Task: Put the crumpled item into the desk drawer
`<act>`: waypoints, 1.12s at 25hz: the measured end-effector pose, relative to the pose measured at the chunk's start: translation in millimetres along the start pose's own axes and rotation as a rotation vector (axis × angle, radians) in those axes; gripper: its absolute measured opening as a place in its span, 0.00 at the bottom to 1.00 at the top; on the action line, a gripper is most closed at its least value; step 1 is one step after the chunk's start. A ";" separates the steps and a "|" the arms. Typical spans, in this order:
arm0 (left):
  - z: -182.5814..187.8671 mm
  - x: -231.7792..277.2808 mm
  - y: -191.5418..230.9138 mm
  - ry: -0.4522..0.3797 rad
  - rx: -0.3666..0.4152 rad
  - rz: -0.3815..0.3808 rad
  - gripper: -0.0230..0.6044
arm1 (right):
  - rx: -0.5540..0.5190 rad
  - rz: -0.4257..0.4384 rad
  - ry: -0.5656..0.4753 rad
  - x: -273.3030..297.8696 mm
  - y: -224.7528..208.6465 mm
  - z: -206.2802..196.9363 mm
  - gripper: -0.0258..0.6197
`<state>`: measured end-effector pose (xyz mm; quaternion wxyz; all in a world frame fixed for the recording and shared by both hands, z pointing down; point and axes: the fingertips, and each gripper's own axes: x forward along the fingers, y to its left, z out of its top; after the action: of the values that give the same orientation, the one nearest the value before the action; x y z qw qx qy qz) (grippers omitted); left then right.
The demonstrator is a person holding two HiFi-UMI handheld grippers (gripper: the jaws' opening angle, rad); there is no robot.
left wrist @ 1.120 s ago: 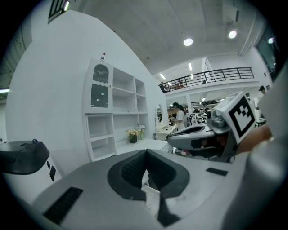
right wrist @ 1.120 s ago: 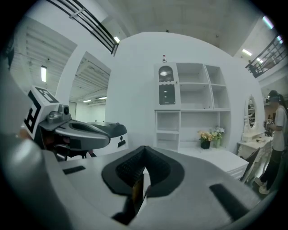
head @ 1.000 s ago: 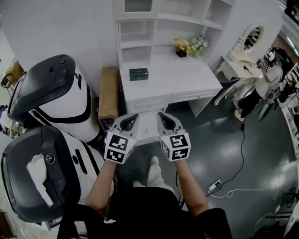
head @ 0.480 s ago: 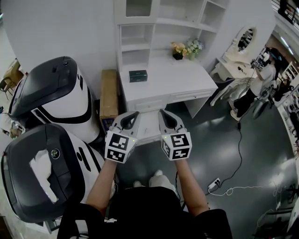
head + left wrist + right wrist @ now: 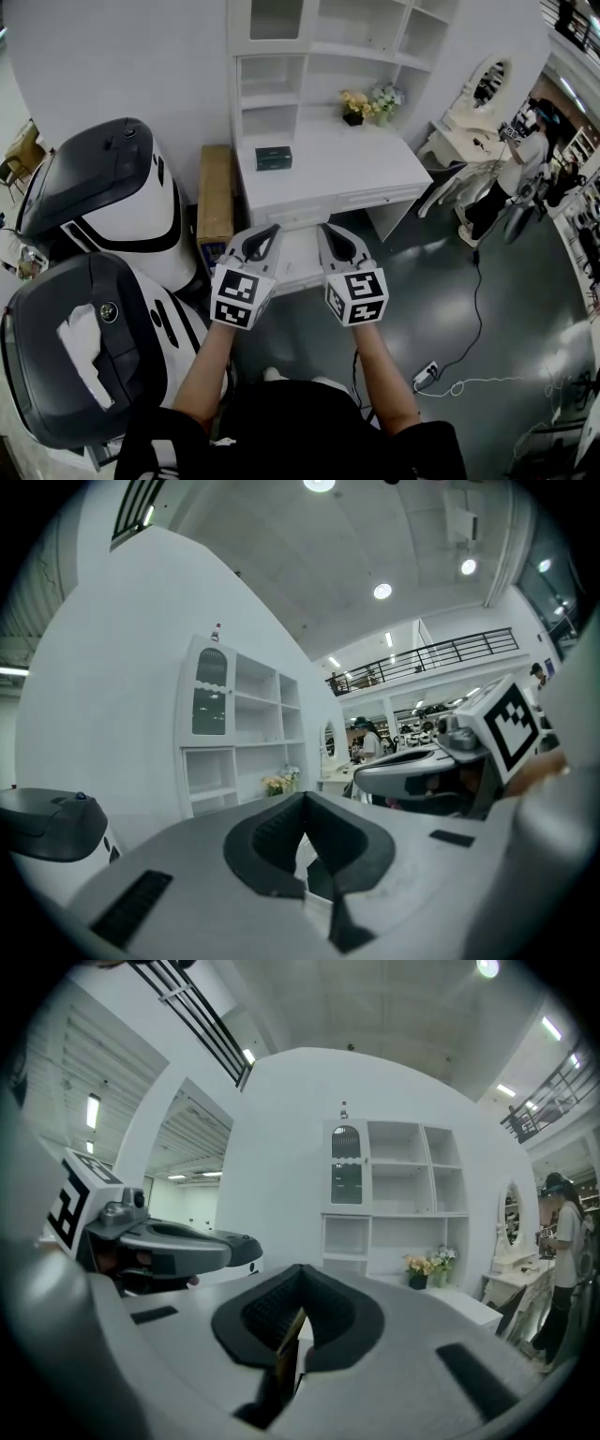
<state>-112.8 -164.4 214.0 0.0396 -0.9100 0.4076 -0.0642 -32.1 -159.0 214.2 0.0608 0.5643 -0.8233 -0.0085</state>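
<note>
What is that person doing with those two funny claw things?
A person stands facing a white desk and holds a left claw and a right claw side by side in front of it. Both claws are shut and hold nothing. A white crumpled-looking thing lies on top of the big black-and-white machine on the person's left, away from both claws. On the desk are flowers and a small dark box.

Left gripper (image 5: 272,231) and right gripper (image 5: 324,231) side by side, close but apart, pointing level ahead. Both jaw pairs closed tip to tip, nothing between. Left forearm (image 5: 208,367) and right forearm (image 5: 382,370) bare, extended, roughly parallel.
</note>
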 end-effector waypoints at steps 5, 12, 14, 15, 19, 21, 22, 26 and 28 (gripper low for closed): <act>10.6 5.5 -9.6 -0.007 0.007 0.010 0.05 | 0.002 0.015 -0.023 -6.3 -10.0 10.1 0.03; 25.7 10.5 -28.3 -0.012 0.015 0.030 0.05 | -0.005 0.042 -0.040 -20.7 -23.4 19.3 0.03; 28.8 11.6 -34.6 -0.013 0.015 0.031 0.05 | -0.002 0.046 -0.043 -24.9 -27.6 20.4 0.03; 30.3 12.2 -37.5 -0.013 0.015 0.030 0.05 | 0.000 0.047 -0.045 -26.6 -29.5 21.1 0.03; 34.6 14.3 -45.0 -0.015 0.021 0.038 0.05 | 0.005 0.044 -0.050 -32.3 -36.6 22.3 0.03; 36.0 15.4 -48.4 -0.015 0.025 0.041 0.05 | 0.009 0.049 -0.055 -34.5 -39.5 22.4 0.03; 36.9 15.7 -50.2 -0.016 0.026 0.043 0.05 | 0.010 0.052 -0.057 -35.5 -40.9 22.4 0.03; 39.3 15.0 -57.0 -0.026 0.019 0.056 0.05 | 0.018 0.061 -0.061 -39.5 -44.8 19.9 0.03; 39.2 16.6 -59.9 -0.025 0.018 0.059 0.05 | 0.017 0.065 -0.061 -40.4 -47.2 19.7 0.03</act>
<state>-51.8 -136.2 184.1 0.0549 -0.8980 0.4330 -0.0555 24.0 -139.7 187.1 0.0311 0.5372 -0.8427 -0.0165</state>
